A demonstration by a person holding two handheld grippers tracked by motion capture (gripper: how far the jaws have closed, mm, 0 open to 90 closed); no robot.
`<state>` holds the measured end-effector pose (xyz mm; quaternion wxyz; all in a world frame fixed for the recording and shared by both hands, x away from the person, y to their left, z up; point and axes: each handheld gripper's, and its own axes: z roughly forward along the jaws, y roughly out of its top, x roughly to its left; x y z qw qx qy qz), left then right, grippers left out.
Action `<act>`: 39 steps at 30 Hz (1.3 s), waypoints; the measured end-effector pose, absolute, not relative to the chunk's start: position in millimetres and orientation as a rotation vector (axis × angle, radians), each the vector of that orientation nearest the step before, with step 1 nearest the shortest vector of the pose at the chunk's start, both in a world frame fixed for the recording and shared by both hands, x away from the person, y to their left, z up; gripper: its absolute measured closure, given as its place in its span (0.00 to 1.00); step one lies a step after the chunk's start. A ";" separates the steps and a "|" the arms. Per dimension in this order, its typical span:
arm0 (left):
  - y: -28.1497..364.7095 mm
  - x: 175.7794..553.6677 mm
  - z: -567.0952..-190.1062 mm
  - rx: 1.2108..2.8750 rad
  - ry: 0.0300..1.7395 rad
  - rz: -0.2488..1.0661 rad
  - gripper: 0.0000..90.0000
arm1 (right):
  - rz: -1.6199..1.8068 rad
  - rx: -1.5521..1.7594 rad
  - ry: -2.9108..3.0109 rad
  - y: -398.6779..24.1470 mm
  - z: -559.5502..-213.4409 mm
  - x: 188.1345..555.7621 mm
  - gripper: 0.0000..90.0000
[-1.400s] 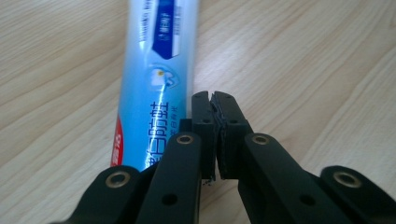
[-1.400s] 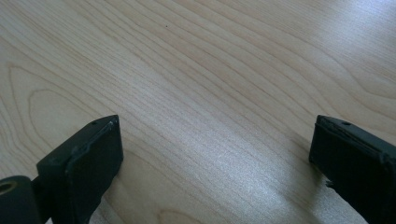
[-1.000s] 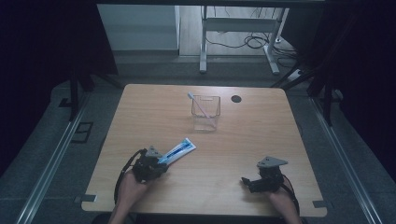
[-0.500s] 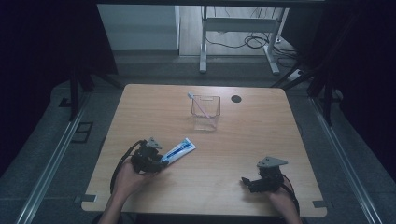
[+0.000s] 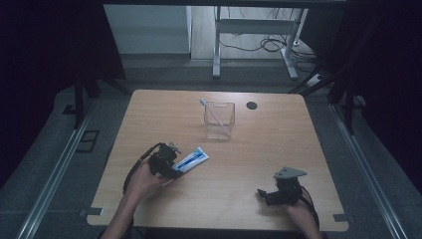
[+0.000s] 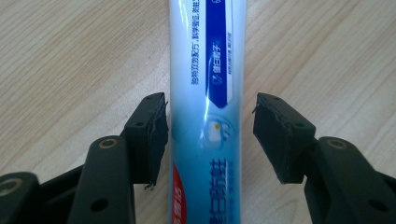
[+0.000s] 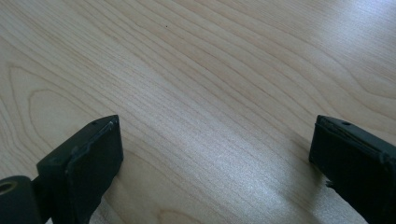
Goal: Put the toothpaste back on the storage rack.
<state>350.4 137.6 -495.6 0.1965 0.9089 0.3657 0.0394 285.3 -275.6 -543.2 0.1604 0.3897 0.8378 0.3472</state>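
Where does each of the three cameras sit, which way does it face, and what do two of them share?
High view: above the person's side, looking forward and down on the light wooden table; forearms and both tongs show.
Left gripper view: on the left tongs, looking along their open black jaws at the blue-and-white toothpaste tube.
Right gripper view: on the right tongs, jaws open over bare wood.
Shared: the high view and left gripper view both show the tube.

The toothpaste tube [image 5: 192, 160] lies on the table [image 5: 259, 149], before the clear cup [image 5: 219, 119] holding a toothbrush [image 5: 210, 110].
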 end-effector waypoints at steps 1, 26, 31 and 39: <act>136.7 351.5 -496.0 2.553 1.022 0.108 0.50 | 0.991 1.113 2.392 -275.5 -543.2 285.3 0.03; 117.0 374.0 -499.7 2.666 1.048 0.023 0.65 | 0.991 1.112 2.393 -275.6 -543.2 285.3 0.03; 117.1 375.9 -496.5 2.668 1.052 0.006 0.74 | 0.991 1.112 2.393 -275.6 -543.2 285.3 0.03; 118.5 375.0 -493.4 2.652 1.051 0.003 0.82 | 0.992 1.111 2.392 -275.6 -543.2 285.4 0.03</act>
